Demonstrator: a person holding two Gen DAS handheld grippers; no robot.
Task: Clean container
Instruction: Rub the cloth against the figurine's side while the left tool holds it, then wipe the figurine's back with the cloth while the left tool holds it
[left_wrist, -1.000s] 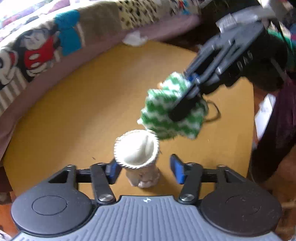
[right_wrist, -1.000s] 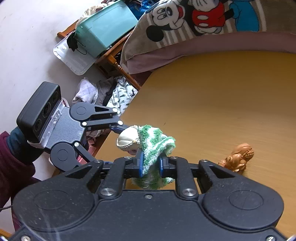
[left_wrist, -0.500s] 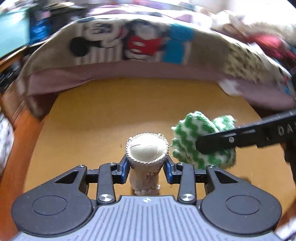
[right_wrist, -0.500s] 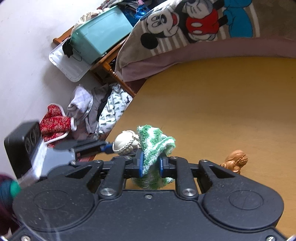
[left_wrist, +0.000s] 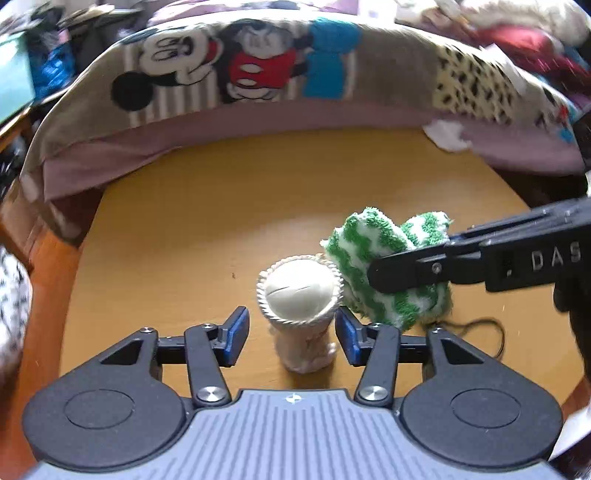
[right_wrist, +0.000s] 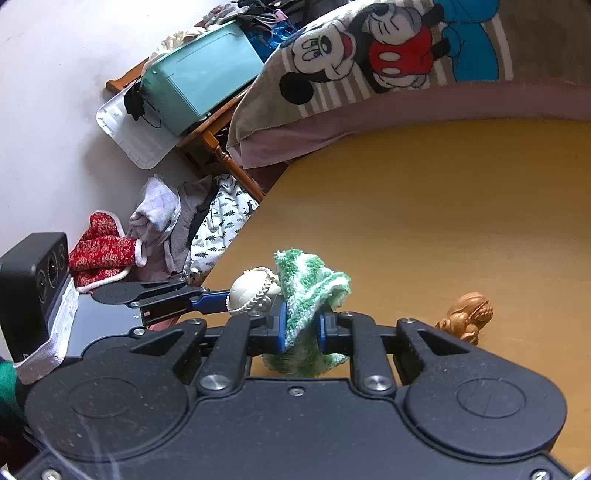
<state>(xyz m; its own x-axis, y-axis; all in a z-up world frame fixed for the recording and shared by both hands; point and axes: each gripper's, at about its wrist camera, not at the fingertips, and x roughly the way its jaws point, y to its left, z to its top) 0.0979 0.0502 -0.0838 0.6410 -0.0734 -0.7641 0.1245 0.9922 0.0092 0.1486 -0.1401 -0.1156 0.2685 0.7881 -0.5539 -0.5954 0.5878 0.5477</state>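
Left gripper (left_wrist: 291, 332): we see jaws opening, clear of the container (left_wrist: 301, 314).
Right gripper (right_wrist: 301, 328): clamps cloth (right_wrist: 310, 291).
Risk: we judge the freed container may tip when wiped.

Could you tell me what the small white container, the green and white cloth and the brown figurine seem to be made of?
Small white container: looks like matte ceramic or plaster, possibly resin; hard off-white body with a moulded rope-like rim.
Green and white cloth: terry or microfibre; fuzzy looped pile, soft folds.
Brown figurine: carved wood or wood-coloured resin; smooth, faintly glossy brown surface. The look leaves it open.
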